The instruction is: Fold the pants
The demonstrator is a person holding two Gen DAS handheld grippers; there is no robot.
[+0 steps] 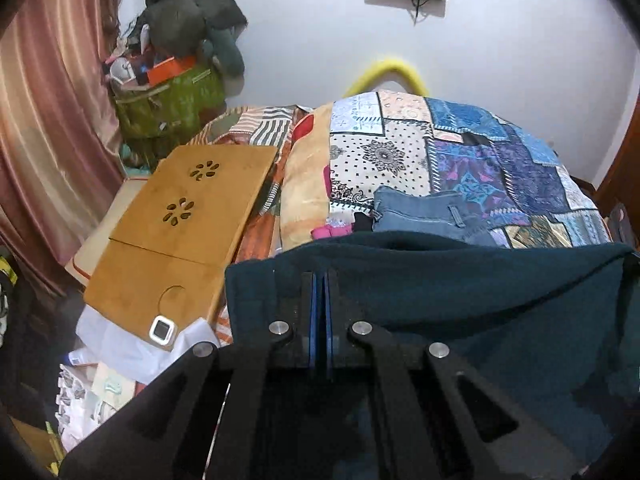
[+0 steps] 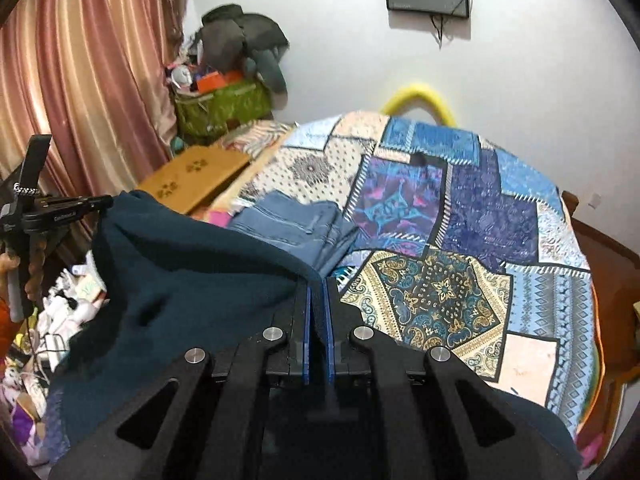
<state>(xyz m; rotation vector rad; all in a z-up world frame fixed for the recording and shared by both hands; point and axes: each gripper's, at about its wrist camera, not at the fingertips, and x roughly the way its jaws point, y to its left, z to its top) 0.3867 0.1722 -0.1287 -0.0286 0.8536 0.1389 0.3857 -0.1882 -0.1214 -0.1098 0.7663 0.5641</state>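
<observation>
Dark teal pants (image 1: 460, 304) hang stretched between my two grippers above the near edge of the bed. My left gripper (image 1: 320, 280) is shut on the pants' upper edge near their left end. My right gripper (image 2: 319, 286) is shut on the same pants (image 2: 188, 276) at their right end, with the cloth drooping down to the left. In the right wrist view the left gripper's body (image 2: 44, 208) shows at the far left, behind the cloth.
A patchwork quilt (image 2: 460, 216) covers the bed. Folded blue jeans (image 2: 292, 224) lie on it, also in the left wrist view (image 1: 424, 212). A wooden lap desk (image 1: 180, 220) lies left of the bed. Clutter covers the floor at left (image 2: 48, 328). Pink curtains (image 1: 48, 120) hang at left.
</observation>
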